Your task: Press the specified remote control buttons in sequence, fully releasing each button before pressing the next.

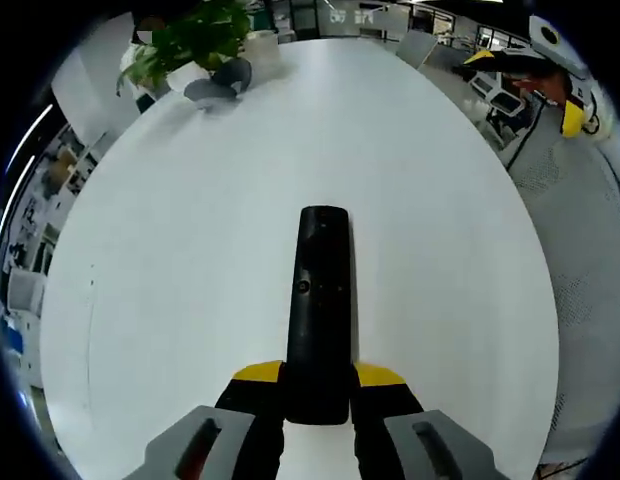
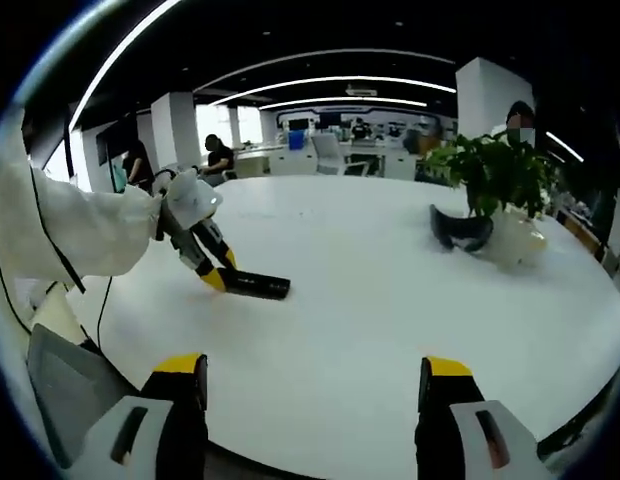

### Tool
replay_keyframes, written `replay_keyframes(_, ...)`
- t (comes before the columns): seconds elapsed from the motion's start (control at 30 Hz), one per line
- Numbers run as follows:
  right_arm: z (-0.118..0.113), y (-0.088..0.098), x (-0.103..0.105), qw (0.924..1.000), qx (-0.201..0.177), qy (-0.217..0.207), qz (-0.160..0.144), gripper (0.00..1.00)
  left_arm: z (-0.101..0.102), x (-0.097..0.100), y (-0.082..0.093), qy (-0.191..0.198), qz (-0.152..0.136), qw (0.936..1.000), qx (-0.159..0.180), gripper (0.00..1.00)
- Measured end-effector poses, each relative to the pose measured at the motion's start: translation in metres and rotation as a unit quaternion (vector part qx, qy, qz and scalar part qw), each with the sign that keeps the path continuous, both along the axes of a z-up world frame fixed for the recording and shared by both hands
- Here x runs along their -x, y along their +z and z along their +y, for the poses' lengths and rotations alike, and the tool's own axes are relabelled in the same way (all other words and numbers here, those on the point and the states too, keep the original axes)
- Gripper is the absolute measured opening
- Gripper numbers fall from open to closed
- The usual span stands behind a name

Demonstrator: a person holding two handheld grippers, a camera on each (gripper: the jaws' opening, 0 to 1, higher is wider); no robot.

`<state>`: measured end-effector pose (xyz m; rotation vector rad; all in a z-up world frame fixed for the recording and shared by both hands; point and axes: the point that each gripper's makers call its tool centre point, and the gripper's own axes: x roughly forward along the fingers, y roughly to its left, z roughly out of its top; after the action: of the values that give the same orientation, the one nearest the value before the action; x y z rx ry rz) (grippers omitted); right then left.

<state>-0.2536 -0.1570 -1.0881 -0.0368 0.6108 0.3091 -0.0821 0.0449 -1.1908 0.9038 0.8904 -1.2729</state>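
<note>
I see a large white oval desk (image 1: 190,250) in the left gripper view, and the same desk (image 2: 390,300) stretches across the right gripper view, with an open office of pillars, ceiling light strips and seated people behind it. At the far end of the desk stands a leafy potted plant (image 1: 190,40), which in the right gripper view sits toward the desk's right edge (image 2: 500,185) in a pale pot. Just beside the plant lies a dark grey curved object (image 1: 222,80), open-sided like a headset (image 2: 460,228); I cannot tell exactly what it is.

A white sleeve (image 2: 70,235) reaches in from the left of the right gripper view and carries my left gripper (image 2: 218,278) down to the desk near its near-left edge.

The black remote control (image 1: 320,310) lies flat on the desk, well in from the edges, its length running away from the left gripper's camera. My left gripper (image 1: 318,385) has its yellow-tipped jaws pinching the near end of the remote from both sides. In the right gripper view the remote (image 2: 258,286) is a dark bar lying on the desk at that gripper's tips.

My right gripper (image 2: 315,385) hangs above the near edge of the desk, jaws spread wide with nothing between them, well apart from the remote.
</note>
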Motion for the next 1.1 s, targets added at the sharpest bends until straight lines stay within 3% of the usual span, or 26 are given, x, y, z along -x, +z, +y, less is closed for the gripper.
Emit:
replay_keyframes(0.23, -0.008, -0.019, 0.003, 0.9996, 0.008, -0.02, 0.016, 0.85, 0.002, -0.021, 0.0, -0.003, -0.007, 0.9999, -0.007, 0.24)
replay_keyframes(0.33, -0.014, -0.015, 0.0, 0.9993, 0.018, -0.034, 0.002, 0.79, 0.001, -0.031, 0.001, 0.008, -0.008, 0.9999, -0.006, 0.24)
replay_keyframes(0.67, -0.03, -0.017, -0.004, 0.9976, 0.023, -0.065, -0.009, 0.79, 0.001, -0.053, 0.001, -0.003, -0.013, 0.9998, -0.016, 0.24)
replay_keyframes(1.1, -0.029, -0.022, -0.004, 0.9973, 0.056, -0.047, -0.006, 0.83, -0.002, -0.087, 0.0, 0.009, -0.013, 0.9998, -0.014, 0.24)
